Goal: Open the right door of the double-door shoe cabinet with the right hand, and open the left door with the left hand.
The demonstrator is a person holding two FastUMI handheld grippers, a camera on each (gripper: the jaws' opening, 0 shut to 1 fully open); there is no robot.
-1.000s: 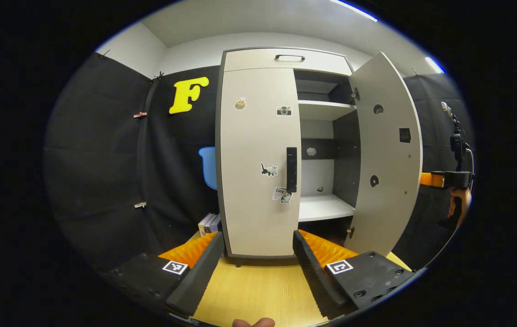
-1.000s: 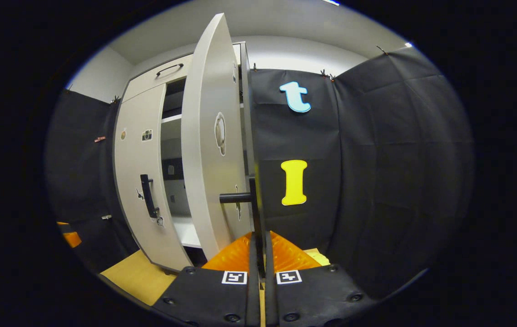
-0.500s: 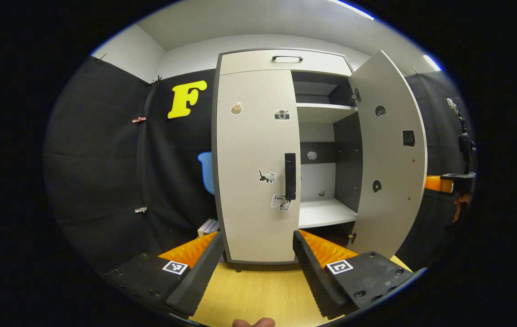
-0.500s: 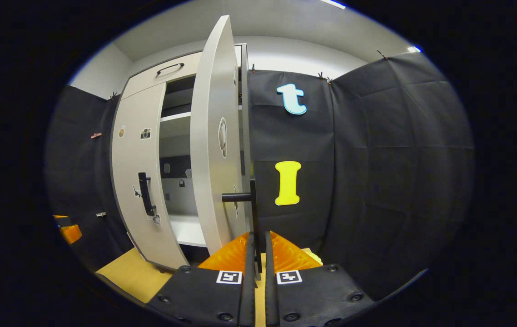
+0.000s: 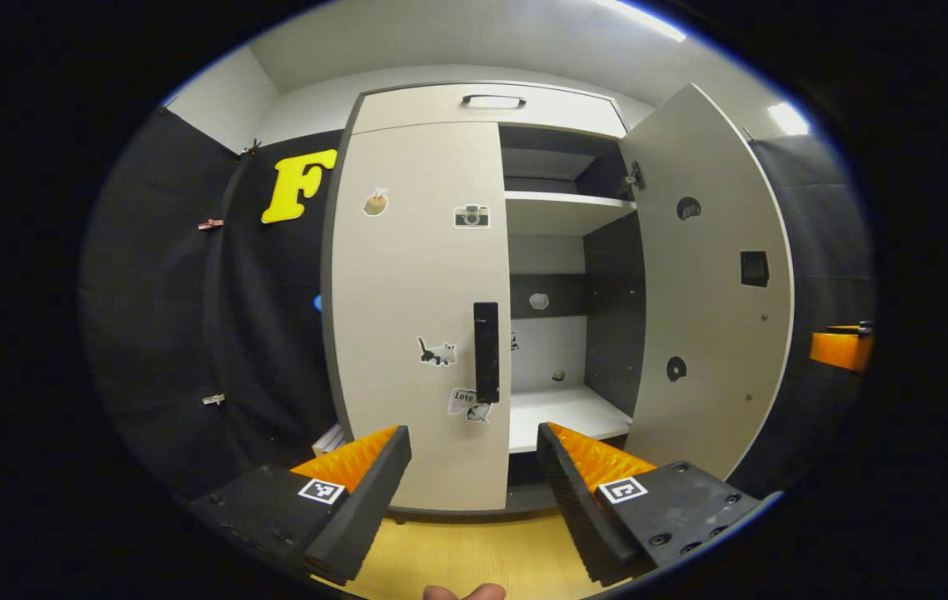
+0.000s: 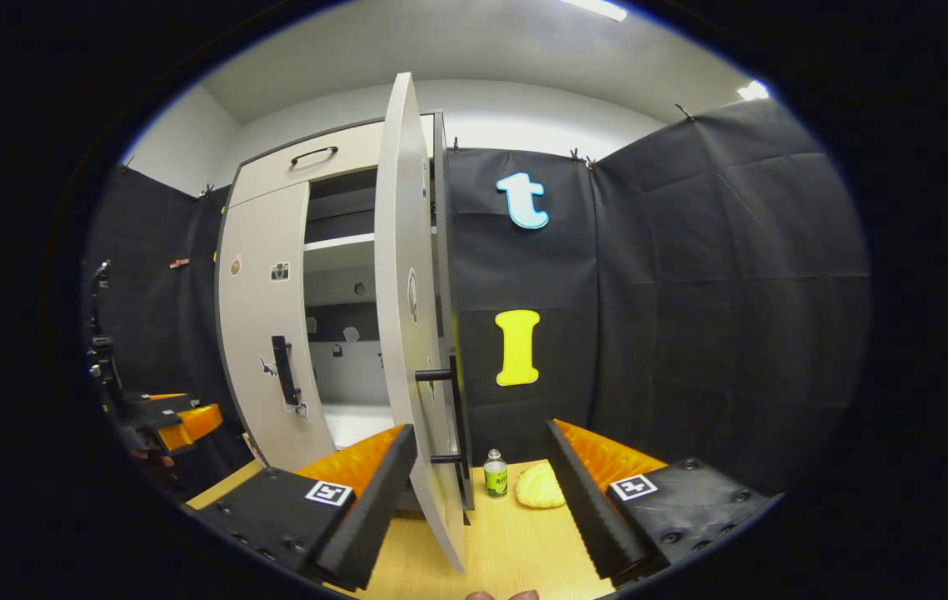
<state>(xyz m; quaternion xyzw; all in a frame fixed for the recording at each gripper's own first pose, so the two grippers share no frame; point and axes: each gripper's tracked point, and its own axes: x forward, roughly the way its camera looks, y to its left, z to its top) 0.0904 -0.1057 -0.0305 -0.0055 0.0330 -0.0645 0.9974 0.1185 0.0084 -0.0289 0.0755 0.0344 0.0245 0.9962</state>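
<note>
**Right door open, left door next**

The left gripper point(image 5: 474, 467) has its fingers spread wide and holds nothing. It is aimed at the left door point(image 5: 416, 317), probably lining up with the door's handle point(image 5: 486, 352), a dark upright bar near the door's inner edge. That door lies shut, flush with the front of the cabinet point(image 5: 491, 100).

The right gripper point(image 6: 481, 475) is also spread and empty. The handle of the right door point(image 6: 451, 408) stands between its fingers but free of both, which suggests a release. The right door point(image 6: 407, 317) is swung far out, baring the shelves point(image 5: 561, 221). Beyond it on the floor point(image 6: 516, 533) sit a small bottle point(image 6: 496, 475) and a pale yellow lump point(image 6: 541, 486), near each other.
</note>
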